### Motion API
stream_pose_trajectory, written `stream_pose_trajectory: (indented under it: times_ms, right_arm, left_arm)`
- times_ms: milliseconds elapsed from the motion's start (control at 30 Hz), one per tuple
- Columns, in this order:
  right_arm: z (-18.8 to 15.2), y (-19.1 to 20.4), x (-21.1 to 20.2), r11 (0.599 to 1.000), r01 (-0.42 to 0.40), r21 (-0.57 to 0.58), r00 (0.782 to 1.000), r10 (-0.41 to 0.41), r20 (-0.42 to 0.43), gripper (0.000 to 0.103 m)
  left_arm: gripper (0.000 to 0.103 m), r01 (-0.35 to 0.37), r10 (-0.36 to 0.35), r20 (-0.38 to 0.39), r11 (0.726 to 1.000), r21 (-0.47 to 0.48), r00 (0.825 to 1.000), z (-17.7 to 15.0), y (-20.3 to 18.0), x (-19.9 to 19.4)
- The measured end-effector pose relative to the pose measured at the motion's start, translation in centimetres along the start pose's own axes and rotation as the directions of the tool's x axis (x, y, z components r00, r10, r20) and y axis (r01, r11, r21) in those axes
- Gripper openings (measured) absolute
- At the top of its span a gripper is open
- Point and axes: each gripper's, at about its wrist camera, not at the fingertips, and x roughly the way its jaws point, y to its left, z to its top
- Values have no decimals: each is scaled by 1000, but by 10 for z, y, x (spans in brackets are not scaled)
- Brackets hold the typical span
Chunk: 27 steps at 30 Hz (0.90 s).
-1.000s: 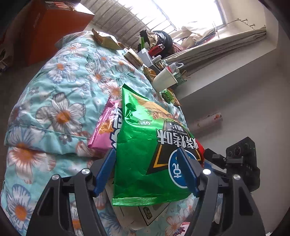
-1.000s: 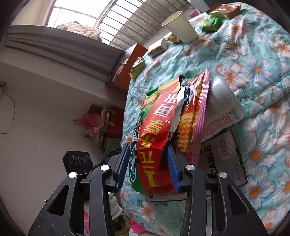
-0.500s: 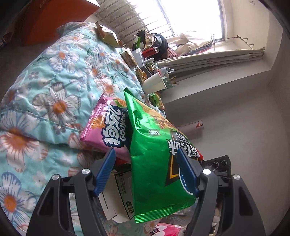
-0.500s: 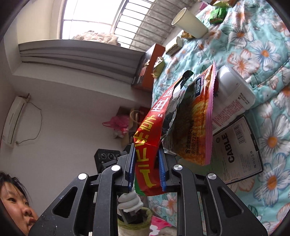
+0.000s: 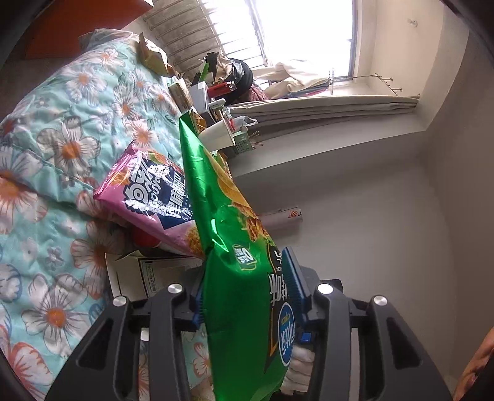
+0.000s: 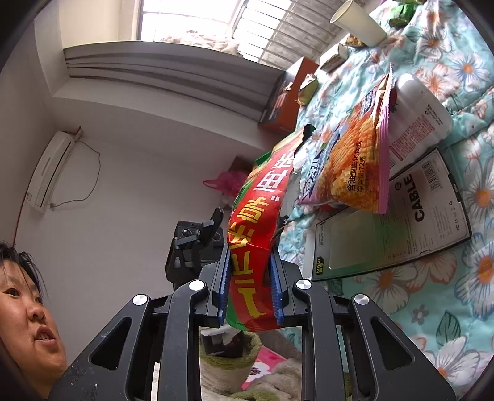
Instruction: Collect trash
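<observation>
Pink snack bag [image 6: 355, 166], white bottle [image 6: 420, 114] and cable box [image 6: 401, 216] crowd the near bed [image 6: 432, 324]; flowery quilt past the paper cup [image 6: 358, 24] is open.

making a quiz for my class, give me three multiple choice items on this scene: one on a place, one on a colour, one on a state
1. Where does the white paper cup stand?
A. on the floral bedspread
B. on the windowsill
C. on the floor

2. What colour is the border of the snack bag with puffed corn pictured?
A. blue
B. pink
C. black

3. What is the right tool doing?
A. hanging open, empty
B. clamping the red and green crisp bag
C. clamping the cup

Answers:
1 A, the cup sits upright on the bedspread.
2 B, its sealed edge is pink.
3 B, both blue pads press the bag's sides.
</observation>
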Motion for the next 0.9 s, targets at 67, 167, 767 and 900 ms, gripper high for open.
stream_pose_trajectory:
  times_ms: [67,167,767,900]
  right_arm:
    - [-2,0,2,1000,-7,-4,1000,7,-1,22]
    - [-4,2,6,1000,-4,-19,1000,4,-11,25]
    - [48,-52,-7,958,250,138,940,-274,202,60]
    - [59,-64,5,947,276,164,938,-302,167,60]
  left_arm:
    - [28,-20,20,5,1000,19,1000,-5,-3,-6]
    - [22,-52,51,20,996,68,998,-13,-10,-15]
    - [11,-154,151,48,985,79,987,-31,21,-52]
    - [11,-153,150,48,986,66,987,-30,25,-54]
